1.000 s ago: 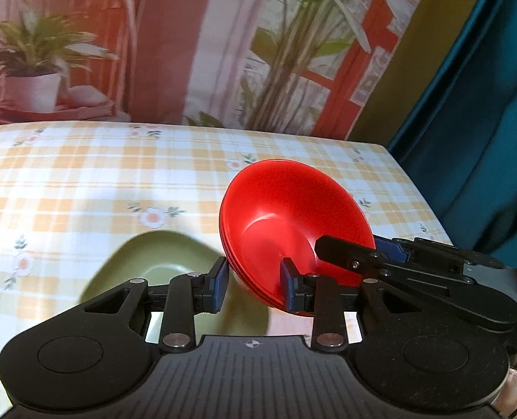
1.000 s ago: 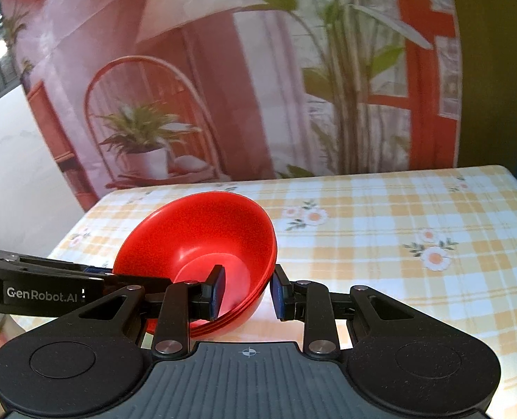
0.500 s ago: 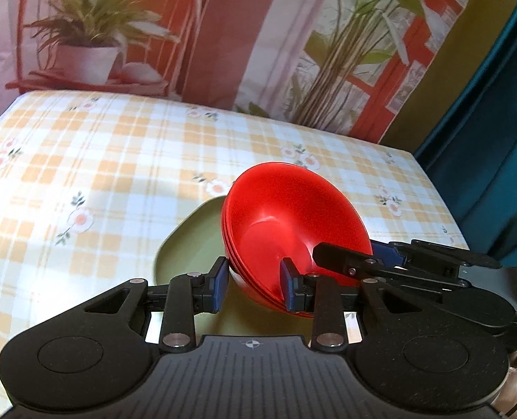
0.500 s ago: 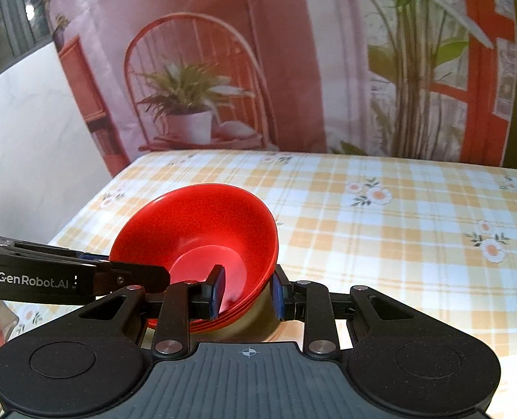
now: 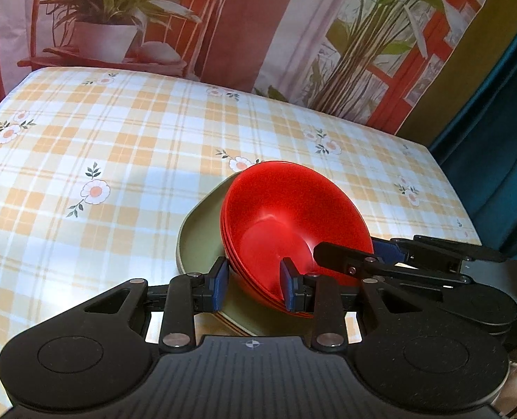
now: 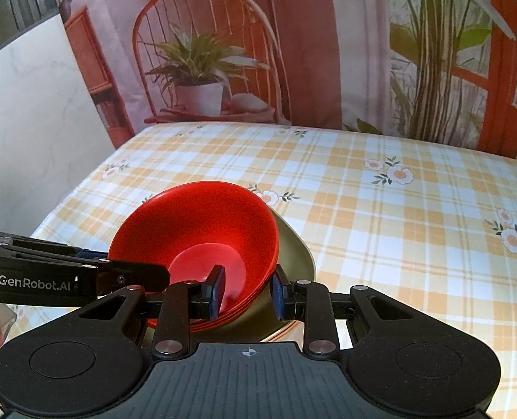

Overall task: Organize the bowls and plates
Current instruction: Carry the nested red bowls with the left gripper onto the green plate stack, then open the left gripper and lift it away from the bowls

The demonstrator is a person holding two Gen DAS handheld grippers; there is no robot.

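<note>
A stack of red bowls sits in an olive green plate, which lies on the checked tablecloth. My left gripper straddles the stack's near rim, one finger inside the top bowl and one outside; its jaws look closed on the rim. My right gripper straddles the opposite rim of the red bowls the same way, above the green plate. Each gripper's fingers show in the other's view.
The table carries a yellow checked cloth with flowers. A printed backdrop with a chair and plants stands behind it. A teal curtain hangs at the right, a white wall at the left.
Both grippers have carried the red bowls down over the green plate, and the stack now rests in it. The cameras look down on the table from higher.
</note>
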